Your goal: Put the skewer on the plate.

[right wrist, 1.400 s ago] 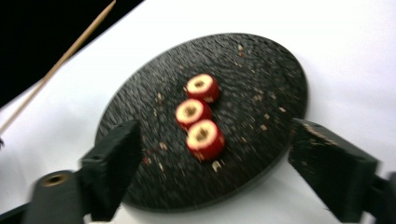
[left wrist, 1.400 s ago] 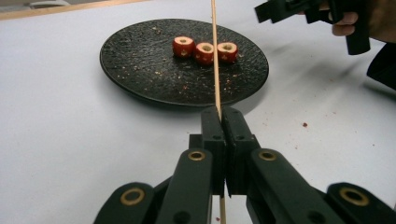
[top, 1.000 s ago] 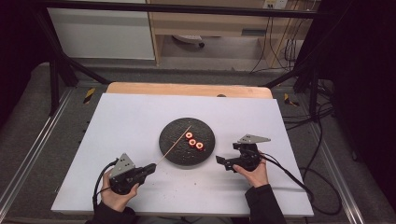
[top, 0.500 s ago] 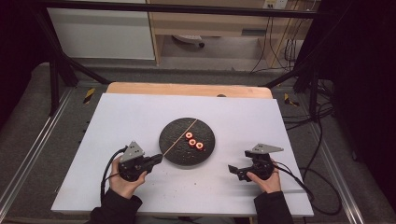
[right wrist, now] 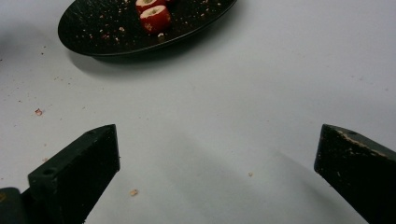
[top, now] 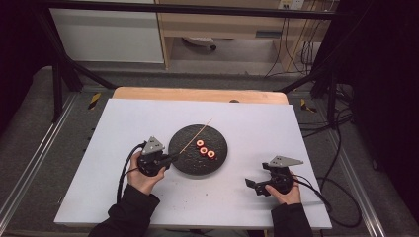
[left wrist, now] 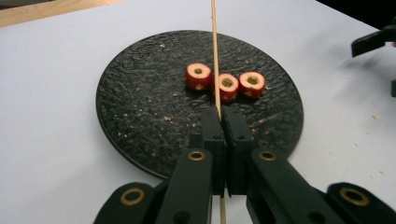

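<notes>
1. The high view looks forward and down from above the person's side, far off, with the table (top: 148, 123) mid-frame.
2. The left gripper view sits low and close, facing the black plate (left wrist: 140, 121).
3. The right gripper view skims the tabletop; the same plate (right wrist: 93, 32) shows at its upper left.

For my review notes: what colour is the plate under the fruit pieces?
Black, with a rough speckled surface; the plate shows best in the left gripper view.

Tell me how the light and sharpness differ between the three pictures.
High view: dim surroundings, the white table evenly lit, slightly soft. Left gripper view: the black plate and red fruit pieces sharp, the skewer crisp. Right gripper view: the near fingers blurred, with soft shadows on the table.
</notes>
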`<state>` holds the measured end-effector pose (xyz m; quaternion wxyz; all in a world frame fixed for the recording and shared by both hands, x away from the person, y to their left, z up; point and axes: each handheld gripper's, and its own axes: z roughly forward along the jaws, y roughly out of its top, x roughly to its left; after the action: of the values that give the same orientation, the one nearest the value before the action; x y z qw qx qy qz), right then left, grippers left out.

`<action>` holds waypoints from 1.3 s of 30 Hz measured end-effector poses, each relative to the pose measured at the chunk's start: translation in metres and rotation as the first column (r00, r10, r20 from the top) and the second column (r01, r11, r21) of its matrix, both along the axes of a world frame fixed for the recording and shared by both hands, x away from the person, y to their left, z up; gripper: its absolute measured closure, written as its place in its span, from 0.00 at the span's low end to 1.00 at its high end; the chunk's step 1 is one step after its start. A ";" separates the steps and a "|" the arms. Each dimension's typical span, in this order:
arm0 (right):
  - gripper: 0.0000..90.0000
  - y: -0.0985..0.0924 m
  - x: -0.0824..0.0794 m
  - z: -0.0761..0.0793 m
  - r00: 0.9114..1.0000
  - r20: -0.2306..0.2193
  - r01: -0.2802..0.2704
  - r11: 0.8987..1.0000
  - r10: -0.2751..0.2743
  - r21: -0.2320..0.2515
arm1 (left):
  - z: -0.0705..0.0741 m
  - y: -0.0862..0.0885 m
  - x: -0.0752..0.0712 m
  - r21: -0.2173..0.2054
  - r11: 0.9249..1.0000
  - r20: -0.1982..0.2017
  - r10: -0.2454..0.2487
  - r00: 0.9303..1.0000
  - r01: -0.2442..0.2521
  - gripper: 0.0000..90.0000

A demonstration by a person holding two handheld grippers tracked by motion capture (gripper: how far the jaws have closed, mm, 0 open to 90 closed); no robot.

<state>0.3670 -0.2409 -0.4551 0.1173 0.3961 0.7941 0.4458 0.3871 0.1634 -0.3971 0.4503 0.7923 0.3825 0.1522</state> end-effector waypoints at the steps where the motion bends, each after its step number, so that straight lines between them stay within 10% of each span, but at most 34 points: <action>1: 0.01 0.000 0.000 0.000 1.000 0.000 0.001 1.000 -0.001 -0.001 | 0.000 -0.001 0.002 0.000 1.000 -0.003 0.004 1.000 -0.004 0.98; 18: 0.02 0.000 -0.002 -0.001 1.000 -0.002 -0.011 1.000 0.011 0.002 | -0.020 -0.017 0.035 0.050 0.996 -0.053 0.079 0.995 -0.077 0.98; 39: 0.02 0.000 -0.001 -0.003 1.000 -0.005 -0.019 1.000 0.019 0.001 | -0.039 -0.035 0.041 0.163 0.980 -0.070 0.128 0.989 -0.115 0.98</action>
<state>0.3657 -0.2409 -0.4578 0.1108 0.3898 0.7978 0.4463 0.4277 0.1284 -0.4363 0.3602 0.8062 0.4345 0.1774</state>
